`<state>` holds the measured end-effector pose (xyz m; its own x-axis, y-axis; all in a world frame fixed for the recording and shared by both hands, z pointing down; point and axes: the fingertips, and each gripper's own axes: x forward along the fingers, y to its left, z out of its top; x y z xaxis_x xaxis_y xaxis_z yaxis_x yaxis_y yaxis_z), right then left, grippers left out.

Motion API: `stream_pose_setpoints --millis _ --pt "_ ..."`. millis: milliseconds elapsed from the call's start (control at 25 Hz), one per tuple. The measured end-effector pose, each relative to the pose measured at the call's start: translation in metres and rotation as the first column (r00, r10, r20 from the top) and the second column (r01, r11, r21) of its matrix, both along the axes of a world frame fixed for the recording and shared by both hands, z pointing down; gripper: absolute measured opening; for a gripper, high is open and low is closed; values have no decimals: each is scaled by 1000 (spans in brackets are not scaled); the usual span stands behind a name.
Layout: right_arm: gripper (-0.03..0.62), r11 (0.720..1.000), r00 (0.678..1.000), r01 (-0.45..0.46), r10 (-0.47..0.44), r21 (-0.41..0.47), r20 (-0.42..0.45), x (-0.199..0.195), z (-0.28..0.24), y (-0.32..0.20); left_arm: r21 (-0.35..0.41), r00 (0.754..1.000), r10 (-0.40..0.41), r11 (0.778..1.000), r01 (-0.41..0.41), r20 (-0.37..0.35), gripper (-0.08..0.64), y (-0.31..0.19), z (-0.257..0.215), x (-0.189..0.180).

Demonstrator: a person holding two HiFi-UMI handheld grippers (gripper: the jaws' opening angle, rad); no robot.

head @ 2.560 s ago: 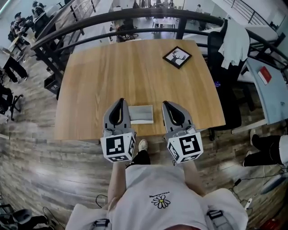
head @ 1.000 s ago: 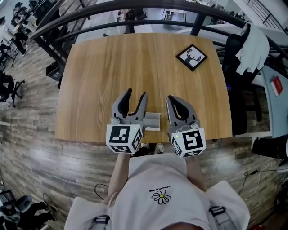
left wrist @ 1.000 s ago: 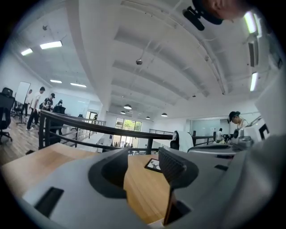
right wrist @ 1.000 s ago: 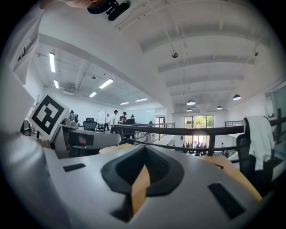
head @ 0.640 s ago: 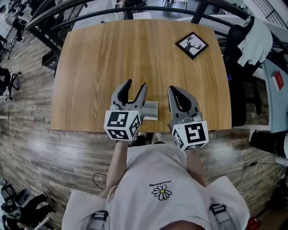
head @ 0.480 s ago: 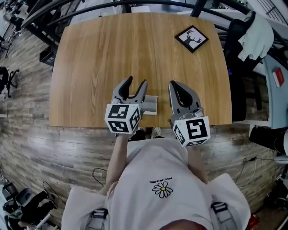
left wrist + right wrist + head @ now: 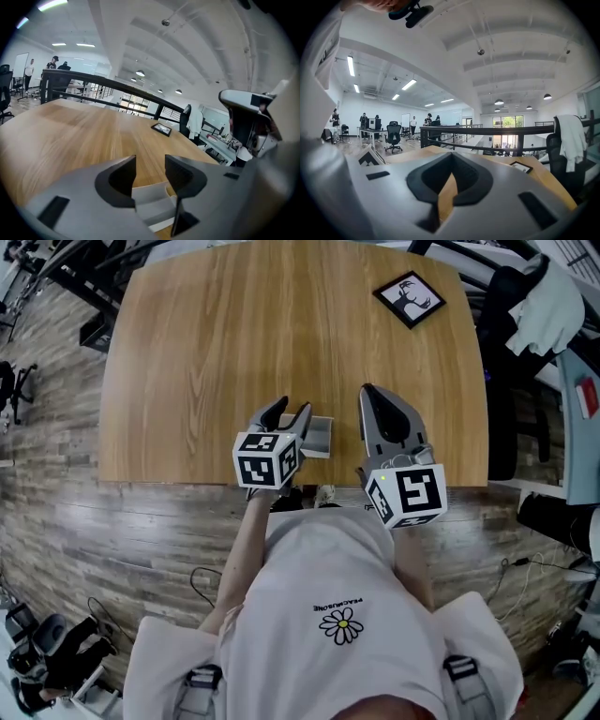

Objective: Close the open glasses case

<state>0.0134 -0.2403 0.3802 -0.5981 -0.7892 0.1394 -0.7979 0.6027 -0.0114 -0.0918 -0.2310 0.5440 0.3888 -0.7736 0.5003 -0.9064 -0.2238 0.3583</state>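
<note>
**Open glasses case at the table's near edge**

Grey glasses case [image 7: 320, 434] lying open on the wooden table [image 7: 216, 343], close to its near edge. Left gripper [image 7: 292, 409] released, jaws apart though just closing slightly, case low between them, unpressed. Right gripper [image 7: 368, 392] clenched on nothing, just beside. Case contents not discernible.

Nothing here can be read. The shirt [image 7: 319, 667] has one line of print above a daisy [image 7: 343, 623], too small to make out. The left cube [image 7: 265, 460] and right cube [image 7: 408, 494] bear square markers only.
</note>
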Motion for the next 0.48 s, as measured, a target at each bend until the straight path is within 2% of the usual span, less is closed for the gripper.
stream_pose_setpoints --millis 320,480 --pt "8 1000 1000 -3 2 -20 -14 -3 8 1 -88 1000 26 996 -26 7 209 11 33 2" --pt "8 1000 1000 -4 4 -24 -19 -2 9 0 -109 999 41 993 -40 7 215 11 40 5"
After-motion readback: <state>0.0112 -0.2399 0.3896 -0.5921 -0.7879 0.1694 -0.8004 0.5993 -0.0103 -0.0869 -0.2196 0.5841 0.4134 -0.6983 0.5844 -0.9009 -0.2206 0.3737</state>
